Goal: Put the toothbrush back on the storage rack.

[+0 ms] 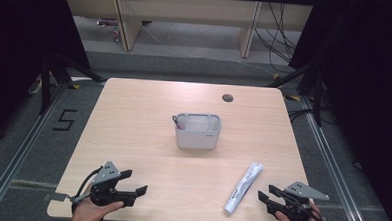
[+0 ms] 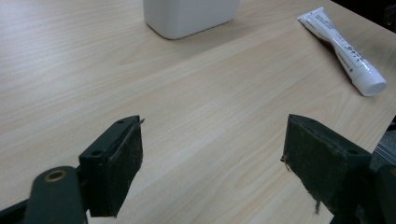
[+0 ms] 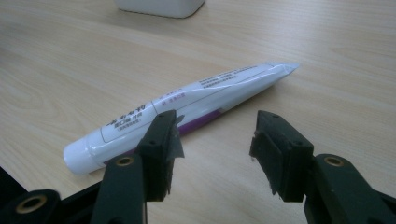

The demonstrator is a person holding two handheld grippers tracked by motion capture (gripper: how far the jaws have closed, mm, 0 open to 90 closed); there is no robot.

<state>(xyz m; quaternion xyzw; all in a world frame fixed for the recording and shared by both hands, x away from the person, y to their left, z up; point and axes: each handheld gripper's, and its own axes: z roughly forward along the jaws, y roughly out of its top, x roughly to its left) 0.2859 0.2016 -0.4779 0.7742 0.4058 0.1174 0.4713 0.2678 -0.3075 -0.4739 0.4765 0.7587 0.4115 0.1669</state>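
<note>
A white toothpaste tube [image 1: 243, 188] with a purple stripe lies flat on the wooden table [image 1: 143, 118], cap toward the front edge. My right gripper [image 1: 269, 195] rests at the front right, open, just right of the tube; in the right gripper view the tube [image 3: 187, 109] lies just beyond the open gripper [image 3: 215, 140]. My left gripper [image 1: 134, 184] sits at the front left, open and empty, its jaws wide apart in the left gripper view [image 2: 212, 154]. A white holder [image 1: 197, 131] stands mid-table with a dark-tipped item in its left compartment.
A round cable hole [image 1: 228, 98] sits near the table's far edge. The left gripper view catches the holder's base [image 2: 189, 16] and the tube [image 2: 343, 49] far off. Dark curtains and stand legs flank the table; desks stand beyond it.
</note>
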